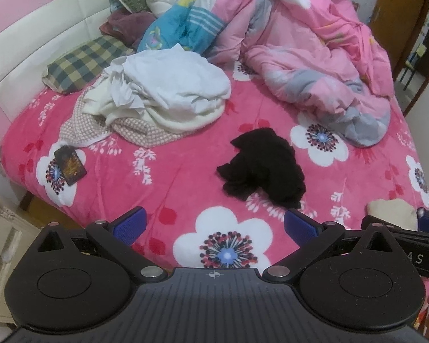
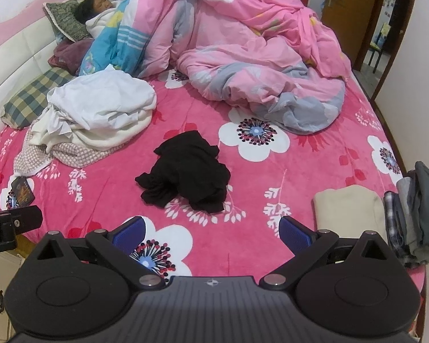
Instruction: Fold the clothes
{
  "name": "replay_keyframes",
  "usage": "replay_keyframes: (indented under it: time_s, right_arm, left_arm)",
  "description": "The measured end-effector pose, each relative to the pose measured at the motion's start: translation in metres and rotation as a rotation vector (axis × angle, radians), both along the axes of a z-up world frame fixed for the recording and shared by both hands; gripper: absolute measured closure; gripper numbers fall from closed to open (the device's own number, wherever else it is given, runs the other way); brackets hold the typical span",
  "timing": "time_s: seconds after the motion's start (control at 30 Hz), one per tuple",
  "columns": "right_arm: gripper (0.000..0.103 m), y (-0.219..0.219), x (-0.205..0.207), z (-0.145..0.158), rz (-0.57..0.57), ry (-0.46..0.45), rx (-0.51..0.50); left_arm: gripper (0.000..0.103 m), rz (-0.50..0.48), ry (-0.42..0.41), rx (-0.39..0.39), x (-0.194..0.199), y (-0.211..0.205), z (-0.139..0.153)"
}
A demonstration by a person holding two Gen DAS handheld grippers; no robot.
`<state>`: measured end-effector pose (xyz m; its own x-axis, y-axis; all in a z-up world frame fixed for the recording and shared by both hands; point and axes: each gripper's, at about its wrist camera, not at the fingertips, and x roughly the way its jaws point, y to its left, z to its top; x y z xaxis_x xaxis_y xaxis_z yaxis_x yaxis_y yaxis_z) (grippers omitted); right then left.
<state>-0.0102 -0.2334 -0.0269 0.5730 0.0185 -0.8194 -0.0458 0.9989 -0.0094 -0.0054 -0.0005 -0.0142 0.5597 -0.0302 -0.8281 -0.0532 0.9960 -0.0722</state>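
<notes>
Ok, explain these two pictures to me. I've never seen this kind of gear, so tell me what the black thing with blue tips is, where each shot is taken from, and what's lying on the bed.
There is no robot here. A person holds a two-finger gripper in each hand, and a fisheye camera on each looks forward along its fingers. The black shape at the bottom of each picture is the gripper's body; the blue tips are its finger pads.

One picture comes from the left gripper, the other from the right gripper. Both are open and hold nothing.

On the pink flowered bed lies a crumpled black garment, not yet folded. Left of it is a heap of white laundry. At the right edge sits a folded cream piece beside a stack of grey clothes. A pink quilt is bunched at the back, and a person lies under covers.
</notes>
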Motion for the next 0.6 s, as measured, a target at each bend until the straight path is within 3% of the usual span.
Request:
replay_keyframes:
  time_s: [0.6]
  right_arm:
    - [0.001, 0.0036, 0.0034, 0.0011, -0.005, -0.001, -0.004]
  left_arm:
    - [0.0, -0.013, 0.001, -0.004, 0.0031, 0.0006, -0.0022]
